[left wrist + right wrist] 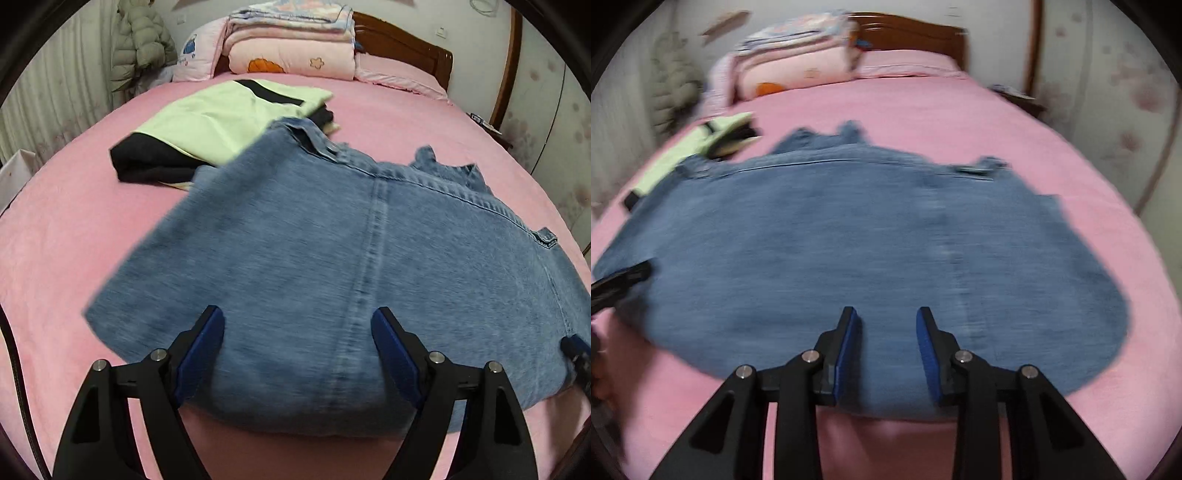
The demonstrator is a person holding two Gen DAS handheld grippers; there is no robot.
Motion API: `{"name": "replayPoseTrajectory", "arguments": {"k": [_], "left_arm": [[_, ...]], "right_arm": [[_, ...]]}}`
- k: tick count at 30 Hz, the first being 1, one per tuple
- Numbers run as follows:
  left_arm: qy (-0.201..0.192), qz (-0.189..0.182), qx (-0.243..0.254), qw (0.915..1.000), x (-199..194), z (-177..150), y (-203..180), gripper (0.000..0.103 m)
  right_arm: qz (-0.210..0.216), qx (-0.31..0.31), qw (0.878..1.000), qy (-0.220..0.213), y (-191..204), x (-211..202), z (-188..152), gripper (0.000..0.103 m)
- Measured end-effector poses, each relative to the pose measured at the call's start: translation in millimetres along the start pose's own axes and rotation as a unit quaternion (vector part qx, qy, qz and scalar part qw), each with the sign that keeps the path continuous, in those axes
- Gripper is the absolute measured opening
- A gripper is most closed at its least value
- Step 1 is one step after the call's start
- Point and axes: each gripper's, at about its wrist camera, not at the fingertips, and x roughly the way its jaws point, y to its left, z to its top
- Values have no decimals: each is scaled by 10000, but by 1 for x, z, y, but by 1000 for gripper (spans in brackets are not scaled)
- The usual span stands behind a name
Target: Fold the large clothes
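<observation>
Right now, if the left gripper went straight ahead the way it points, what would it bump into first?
Most likely the blue denim garment spread on the pink bed: the left gripper is open just over its near edge, though depth is uncertain.

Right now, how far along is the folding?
Done: a green-and-black garment lies folded on the pink bed. In hand: the denim garment is spread flat; left gripper and right gripper are both open over its near edge, gripping nothing. Left: every fold of the denim, by the look of it.
</observation>
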Motion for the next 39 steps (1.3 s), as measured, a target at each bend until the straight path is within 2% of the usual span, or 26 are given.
{"name": "replayPoseTrajectory", "arguments": {"k": [2,5,8,10,15,23,29,31,33,39], "left_arm": [[-85,91,68,9999,-6,-2,5,80],[-174,174,64,9997,-11,-3,13,74],[-298,335,-34,9990,-15,-3,18,68],[-387,411,-96,9984,-18,-2,20,68],[-341,570,-83,9978,-12,-7,22,68],[-208,547,-109,9982,-5,-6,23,68],[59,518,-51,9986,-9,2,21,71],[166,452,-117,9988,-15,5,22,75],[184,444,-208,9986,-25,9,24,84],[182,169,-252,9994,-69,26,23,85]], "right_arm": [[-304,160,9994,-1,-24,1,-1,32],[-649,568,9963,-5,-67,-2,-3,32],[-742,842,9937,-83,-97,-10,-6,15],[-816,917,9924,-115,-104,-11,-8,15],[-1014,780,9918,-13,-99,-2,-12,15],[-959,891,9914,4,-99,6,-15,16],[-1128,696,9912,62,-92,4,-10,18],[-1084,737,9913,104,-92,-1,-6,19],[-940,874,9917,123,-92,-9,-2,21],[-620,986,9932,26,-78,-43,10,21]]}}
